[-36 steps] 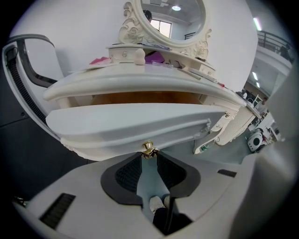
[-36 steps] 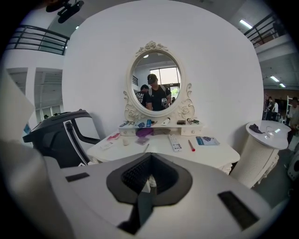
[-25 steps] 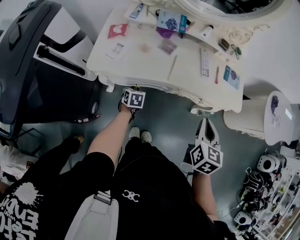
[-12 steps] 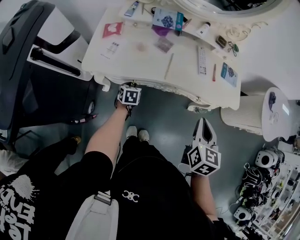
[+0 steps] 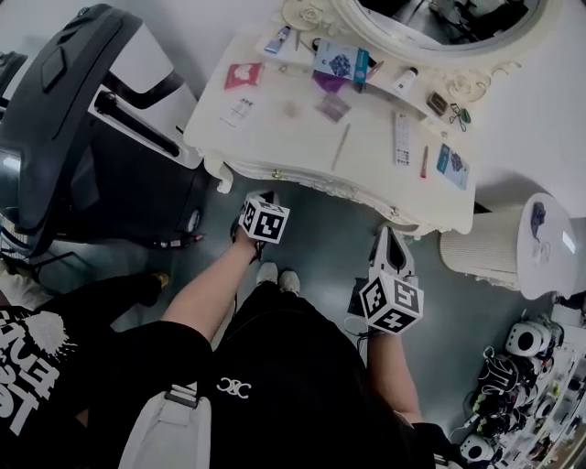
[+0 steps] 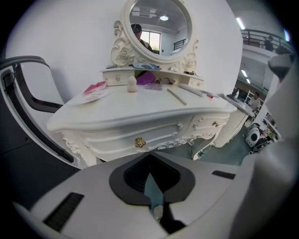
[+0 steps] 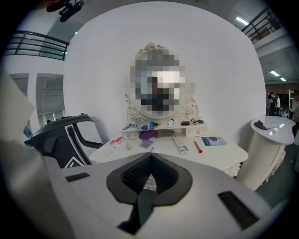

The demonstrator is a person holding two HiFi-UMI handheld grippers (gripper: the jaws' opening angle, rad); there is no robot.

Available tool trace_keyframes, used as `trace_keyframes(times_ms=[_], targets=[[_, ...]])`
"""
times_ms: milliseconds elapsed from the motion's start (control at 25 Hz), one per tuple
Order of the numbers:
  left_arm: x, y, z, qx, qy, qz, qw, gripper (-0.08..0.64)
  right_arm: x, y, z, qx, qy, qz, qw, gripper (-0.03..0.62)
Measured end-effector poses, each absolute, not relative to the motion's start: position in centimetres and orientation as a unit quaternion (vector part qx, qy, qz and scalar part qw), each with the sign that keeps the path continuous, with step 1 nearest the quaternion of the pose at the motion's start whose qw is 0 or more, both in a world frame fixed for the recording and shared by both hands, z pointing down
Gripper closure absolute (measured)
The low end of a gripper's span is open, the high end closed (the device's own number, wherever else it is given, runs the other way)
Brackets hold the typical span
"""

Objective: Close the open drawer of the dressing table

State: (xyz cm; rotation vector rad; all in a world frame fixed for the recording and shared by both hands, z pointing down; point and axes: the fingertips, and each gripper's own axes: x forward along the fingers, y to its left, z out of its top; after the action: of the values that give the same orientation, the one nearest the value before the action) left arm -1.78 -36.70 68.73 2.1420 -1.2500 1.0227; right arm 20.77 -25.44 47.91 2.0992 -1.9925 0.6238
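Observation:
The cream dressing table [image 5: 293, 137] stands ahead of me, an oval mirror [image 5: 430, 23] at its back. In the left gripper view its left drawer front [image 6: 112, 140], with a gold knob [image 6: 140, 142], looks flush with the carved front. The same knob [image 5: 275, 173] shows under the table's edge in the head view. My left gripper [image 5: 266, 195] is shut and empty, its tips [image 6: 149, 153] a short way in front of that knob. The right gripper [image 5: 388, 232] is also shut and empty, held off the table's right front corner, with its tips [image 7: 150, 156] aimed at the tabletop.
On the tabletop lie a remote [image 5: 401, 126], a red pen [image 5: 424, 161], a blue booklet [image 5: 451, 159], a pink card [image 5: 244, 75] and a blue box [image 5: 339, 62]. A black massage chair [image 5: 82, 128] stands left of the table. At the right stands a white ribbed round stand [image 5: 513, 240].
The left gripper has drawn back a little from the drawer front it was touching. The right gripper has moved up closer to the table's right front corner.

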Motion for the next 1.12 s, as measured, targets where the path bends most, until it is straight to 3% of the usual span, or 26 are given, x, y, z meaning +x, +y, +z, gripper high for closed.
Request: trace_keyframes(times_ms=[720, 1120], targets=[[-1.6, -33.5, 43.9, 0.825, -0.511, 0.195, 0.145, 0.552, 12.1, -31.2, 40.8, 0.602, -0.785, 0.147, -0.009, 0.584], [-0.7, -32.4, 40.7, 0.842, -0.500, 0.156, 0.126, 0.552, 9.9, -30.8, 39.4, 0.584, -0.803, 0.115, 0.000, 0.584]])
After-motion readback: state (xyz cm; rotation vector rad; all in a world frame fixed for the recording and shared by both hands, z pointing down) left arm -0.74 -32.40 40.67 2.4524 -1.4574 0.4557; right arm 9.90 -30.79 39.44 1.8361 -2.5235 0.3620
